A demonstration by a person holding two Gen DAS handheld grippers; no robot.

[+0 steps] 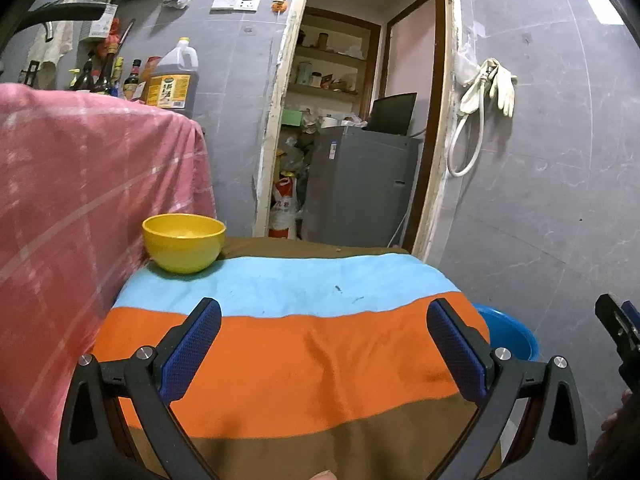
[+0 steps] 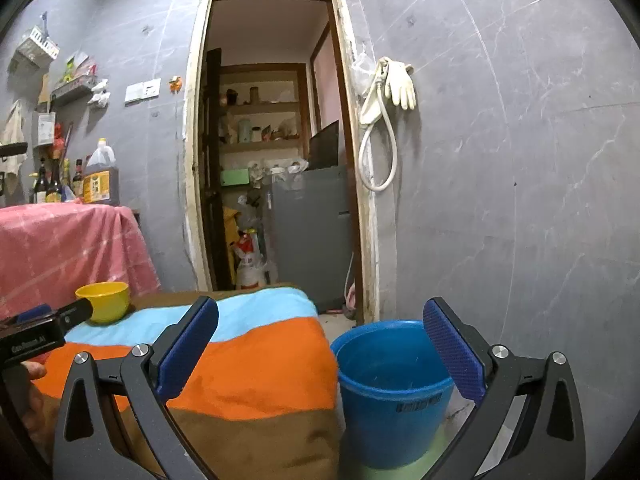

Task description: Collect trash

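**Two open grippers above a striped cloth, with bucket and bowl in view**

Black two-finger left gripper [image 1: 324, 344], nearest the lens in the left wrist view, hangs over the striped surface with its blue textured pads [image 1: 456, 350] spread wide and nothing between them. Black two-finger right gripper [image 2: 320, 344] is likewise spread and empty in the right wrist view; one finger lies over the cloth edge, the other over the bucket rim.

Largest items first. Grey tiled wall [image 2: 520, 160] fills the background, broken by an open doorway [image 2: 276, 140] onto a storage room with shelves and a grey cabinet [image 2: 312, 236]. Pink checked cloth [image 1: 80, 208] drapes a taller stand on the left, carrying dark bottles and a large clear plastic jug of brown liquid [image 1: 174, 78]. Striped cloth in light blue, orange and brown [image 1: 288, 344] covers the low surface beneath the left gripper; no loose trash can be made out on it beyond a few tiny dark specks on the blue band. Round blue plastic bucket [image 2: 394, 392] stands on the floor just beside the right edge of the striped cloth, its inside showing no clear contents. Round yellow plastic bowl [image 1: 184, 242] sits at the far left corner of the striped cloth, against the pink drape. Pale rubber gloves [image 1: 490, 84] and a white hose loop hang on the wall right of the doorway.
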